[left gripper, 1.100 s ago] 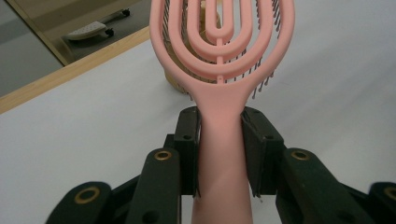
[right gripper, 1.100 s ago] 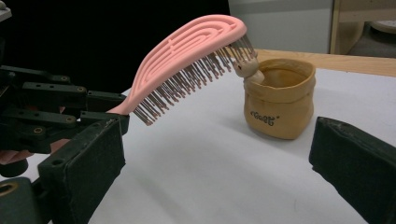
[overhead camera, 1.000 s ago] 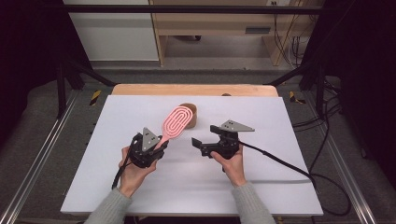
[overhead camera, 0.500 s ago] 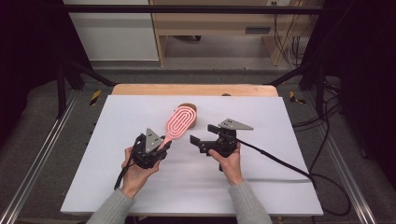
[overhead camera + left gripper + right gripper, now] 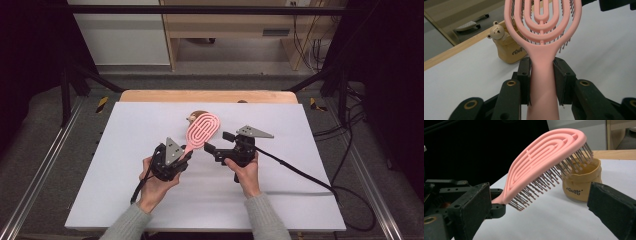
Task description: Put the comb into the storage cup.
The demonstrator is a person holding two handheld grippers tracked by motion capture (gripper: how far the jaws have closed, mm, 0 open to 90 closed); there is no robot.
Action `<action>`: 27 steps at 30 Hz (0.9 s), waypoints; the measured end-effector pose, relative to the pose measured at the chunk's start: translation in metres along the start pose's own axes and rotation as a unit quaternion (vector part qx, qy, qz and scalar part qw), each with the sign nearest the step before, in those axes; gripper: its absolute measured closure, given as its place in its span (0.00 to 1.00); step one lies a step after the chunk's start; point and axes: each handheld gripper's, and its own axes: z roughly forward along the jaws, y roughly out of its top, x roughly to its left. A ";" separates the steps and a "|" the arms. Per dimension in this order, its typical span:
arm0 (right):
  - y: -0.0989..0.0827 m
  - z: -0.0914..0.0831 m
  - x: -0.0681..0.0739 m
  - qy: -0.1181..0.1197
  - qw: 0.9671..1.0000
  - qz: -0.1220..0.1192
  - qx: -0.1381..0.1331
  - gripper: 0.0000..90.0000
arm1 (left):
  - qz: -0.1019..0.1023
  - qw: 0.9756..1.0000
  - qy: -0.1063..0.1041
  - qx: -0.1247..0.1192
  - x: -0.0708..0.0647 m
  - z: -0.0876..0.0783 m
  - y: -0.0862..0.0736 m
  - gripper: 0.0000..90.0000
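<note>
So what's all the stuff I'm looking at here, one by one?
brush: one, pink, handle clamped in the left gripper, head raised over the table, bristles down
pouch: one, tan, with a small bear figure at its rim, standing on the table behind the brush
table: one, white top with a wooden far edge
cables: black, trailing right off the table and onto the floor
left gripper: one, black, shut on the brush handle
right gripper: one, black, jaws open, pointing at the brush, not touching it
hands: two, grey sleeves, one on each gripper
</note>
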 end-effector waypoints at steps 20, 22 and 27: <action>0.001 0.004 -0.003 -0.003 0.999 0.030 -0.011 0.12 | 0.009 1.000 -0.006 -0.009 -0.016 -0.001 0.005 0.77; 0.001 0.004 -0.003 0.000 0.999 0.031 -0.012 0.15 | 0.010 1.000 -0.007 -0.012 -0.018 -0.001 0.005 0.77; 0.001 0.005 -0.004 0.009 0.999 0.034 -0.015 0.22 | 0.017 1.000 -0.010 -0.015 -0.022 -0.002 0.005 0.77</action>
